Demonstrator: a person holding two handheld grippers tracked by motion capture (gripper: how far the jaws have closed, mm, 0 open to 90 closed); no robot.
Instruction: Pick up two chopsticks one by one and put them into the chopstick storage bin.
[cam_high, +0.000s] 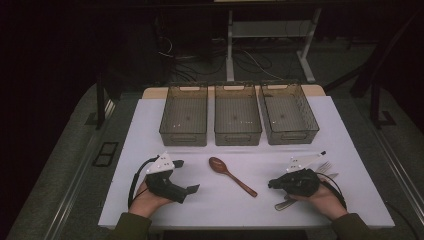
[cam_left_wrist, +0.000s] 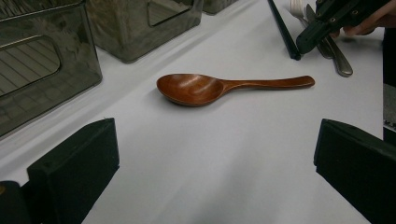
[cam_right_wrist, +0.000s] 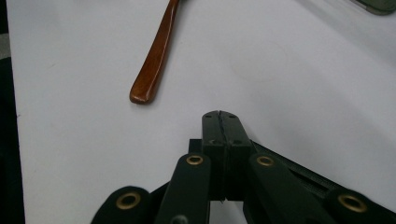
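Wooden spoon (cam_left_wrist: 205, 88) is lying untouched between both grippers. Left gripper (cam_left_wrist: 215, 158) is gaping wide; right gripper (cam_right_wrist: 220, 128) is sitting clenched, empty. Approaching still clenched, it is likely nudging the handle askew.

Glossy wooden spoon (cam_left_wrist: 196, 88), matt white tabletop (cam_left_wrist: 224, 154), seemingly plastic bins (cam_high: 237, 117)

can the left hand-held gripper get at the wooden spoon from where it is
Probably yes: the left hand-held gripper has its jaws wide open, facing the wooden spoon, with bare white table between them and nothing in the way.
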